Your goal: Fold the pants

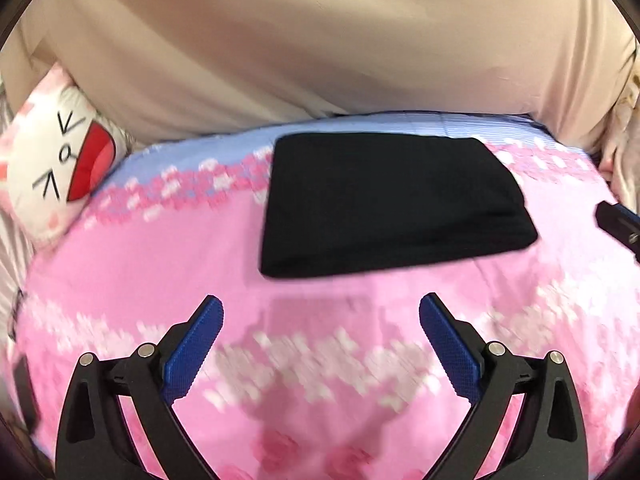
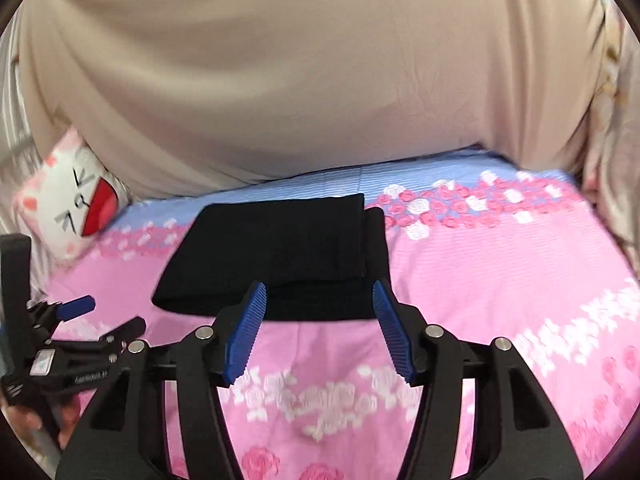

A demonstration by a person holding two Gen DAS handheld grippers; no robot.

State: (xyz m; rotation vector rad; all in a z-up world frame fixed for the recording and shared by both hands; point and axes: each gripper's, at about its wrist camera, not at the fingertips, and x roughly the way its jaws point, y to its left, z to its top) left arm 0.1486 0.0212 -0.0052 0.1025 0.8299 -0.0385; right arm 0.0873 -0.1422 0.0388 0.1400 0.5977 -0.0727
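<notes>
Pants (image 2: 280,256) lie folded in a flat black pile on the pink bed (image 2: 500,280). They look soft and floppy, so grab a thick folded edge. Left gripper (image 1: 320,312) and right gripper (image 2: 318,296) are both spread wide, holding nothing.

The left gripper (image 1: 320,308) was spread wide, its 2 blue-padded fingers (image 1: 196,344) splayed apart with nothing between them. It held clear of the surface below, pointing forward and slightly down. In the right wrist view it appeared at the lower left, seen from the side, its fingers parted there too.

The right gripper (image 2: 318,294) was also parted, though less widely, its 2 ribbed blue pads (image 2: 244,332) angled outward and gripping nothing. Its fingertips hung just short of what lay ahead, touching nothing. One black and blue finger of it showed at the right edge of the left wrist view.
</notes>
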